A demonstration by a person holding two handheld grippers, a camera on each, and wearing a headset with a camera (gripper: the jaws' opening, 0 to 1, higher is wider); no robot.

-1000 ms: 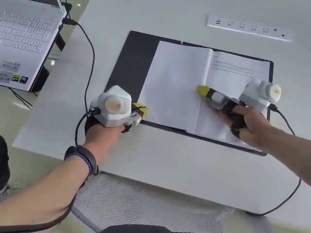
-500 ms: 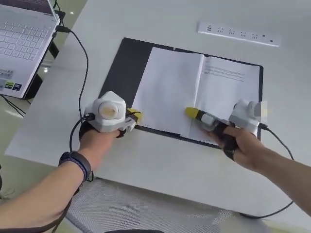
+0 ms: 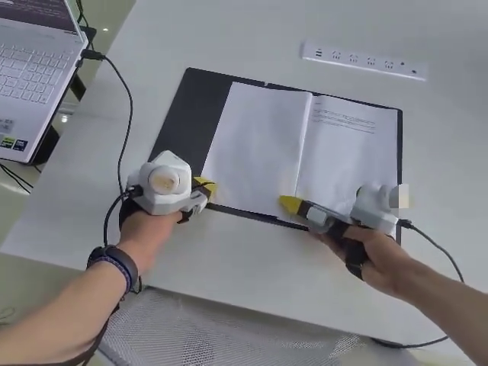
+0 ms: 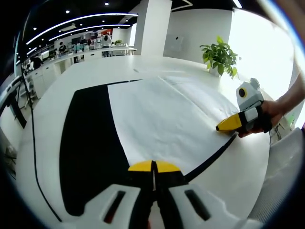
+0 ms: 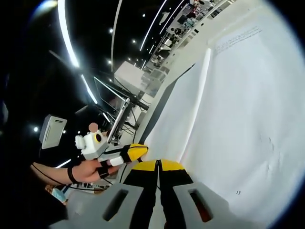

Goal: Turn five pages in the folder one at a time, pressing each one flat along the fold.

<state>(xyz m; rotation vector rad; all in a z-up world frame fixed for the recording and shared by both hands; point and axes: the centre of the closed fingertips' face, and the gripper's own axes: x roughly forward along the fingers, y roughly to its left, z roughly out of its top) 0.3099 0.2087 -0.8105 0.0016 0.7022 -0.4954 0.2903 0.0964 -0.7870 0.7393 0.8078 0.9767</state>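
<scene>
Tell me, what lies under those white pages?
A black folder: its cover shows left of the white pages and as a rim along their edges. Any sheets beneath the top pages are covered.

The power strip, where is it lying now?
In the head view the power strip lies on the table beyond the folder, toward the right, apart from it.

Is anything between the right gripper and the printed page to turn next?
Nothing visible. The right gripper sits at the bottom edge of the printed page, near the fold, and that page lies bare.
</scene>
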